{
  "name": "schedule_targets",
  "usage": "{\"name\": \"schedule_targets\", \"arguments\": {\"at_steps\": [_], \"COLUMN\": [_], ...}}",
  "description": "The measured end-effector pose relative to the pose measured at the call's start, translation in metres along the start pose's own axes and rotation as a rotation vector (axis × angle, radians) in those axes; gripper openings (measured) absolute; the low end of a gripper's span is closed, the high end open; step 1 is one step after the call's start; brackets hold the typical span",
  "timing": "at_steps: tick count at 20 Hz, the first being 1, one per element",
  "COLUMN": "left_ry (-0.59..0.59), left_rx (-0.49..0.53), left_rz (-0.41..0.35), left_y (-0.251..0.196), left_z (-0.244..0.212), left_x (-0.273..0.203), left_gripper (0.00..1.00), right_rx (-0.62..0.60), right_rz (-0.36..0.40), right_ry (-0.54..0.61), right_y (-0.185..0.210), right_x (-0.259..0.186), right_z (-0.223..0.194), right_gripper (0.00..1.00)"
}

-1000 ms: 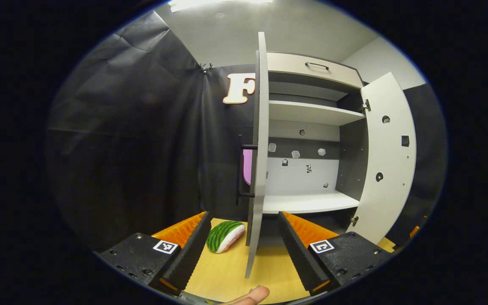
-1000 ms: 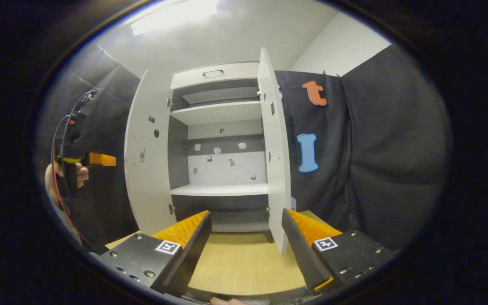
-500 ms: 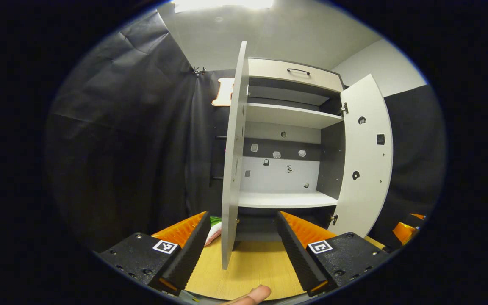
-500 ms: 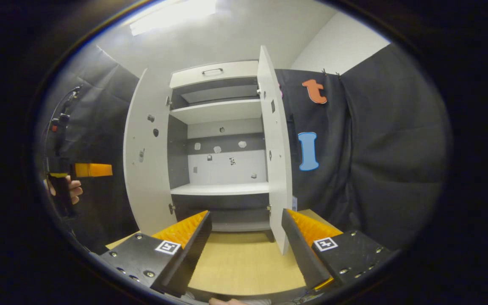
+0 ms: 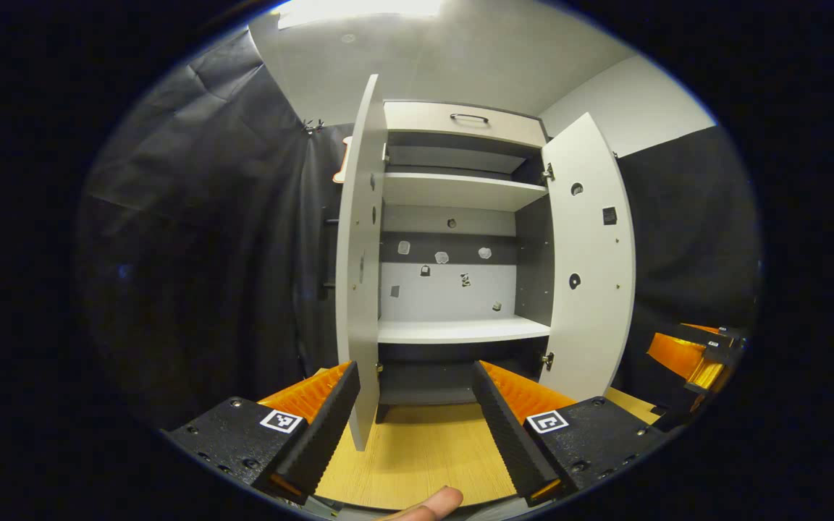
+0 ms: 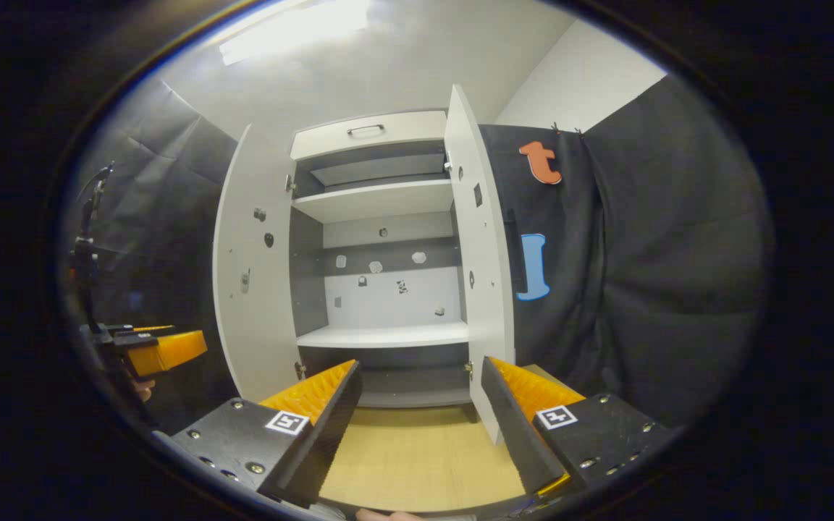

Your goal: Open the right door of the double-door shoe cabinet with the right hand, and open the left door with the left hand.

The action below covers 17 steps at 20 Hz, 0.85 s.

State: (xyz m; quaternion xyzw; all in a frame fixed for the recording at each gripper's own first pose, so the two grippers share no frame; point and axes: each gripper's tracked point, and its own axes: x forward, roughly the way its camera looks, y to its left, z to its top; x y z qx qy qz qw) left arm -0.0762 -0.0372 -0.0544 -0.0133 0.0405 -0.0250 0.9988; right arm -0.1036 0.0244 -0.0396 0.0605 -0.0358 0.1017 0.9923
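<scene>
While I hold both tools back from the shoe cabinet (image 5: 460,217), its two doors stand swung wide. In the left gripper view, the left door (image 5: 359,260) is nearly edge-on just past my left hand-held gripper (image 5: 413,405), whose fingers are spread apart with nothing between them; the door's lower corner shows just above the left finger. The right door (image 5: 591,260) is angled outward on the far side, its pale inner face toward me. Between the doors I see two white shelves (image 5: 460,331) and a grey back panel, with a drawer front (image 5: 460,119) above. In the right gripper view, my right hand-held gripper (image 6: 420,405) is also spread apart and empty, over the wooden bench (image 6: 417,456), well short of the cabinet. There the left hand-held gripper shows low beside the left door, clear of it.
</scene>
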Motion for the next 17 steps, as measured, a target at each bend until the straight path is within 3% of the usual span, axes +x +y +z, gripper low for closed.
{"name": "schedule_targets", "arguments": {"at_steps": [5,8,9,11,17], "left_ry": [-0.003,0.006,0.007,0.016,0.016], "left_rx": [0.010,-0.038,-0.040,-0.030,-0.059], "left_rz": [0.000,-0.007,0.005,0.008,-0.005], "left_y": [-0.007,-0.008,-0.003,-0.004,-0.005], "left_z": [-0.002,-0.004,-0.004,-0.006,-0.006], "left_x": [0.000,0.004,0.006,0.008,0.009], "left_gripper": [0.96,0.96,0.96,0.96,0.96], "right_rx": [-0.015,-0.009,-0.011,-0.016,-0.036], "right_rz": [0.015,0.026,0.028,0.032,0.054], "right_ry": [-0.020,-0.033,-0.036,-0.041,-0.041], "right_y": [0.005,0.007,0.008,0.009,0.018], "right_x": [-0.006,-0.008,-0.009,-0.011,-0.015], "right_z": [0.006,0.010,0.011,0.013,0.011], "right_gripper": [0.98,0.98,0.94,0.98,0.98]}}
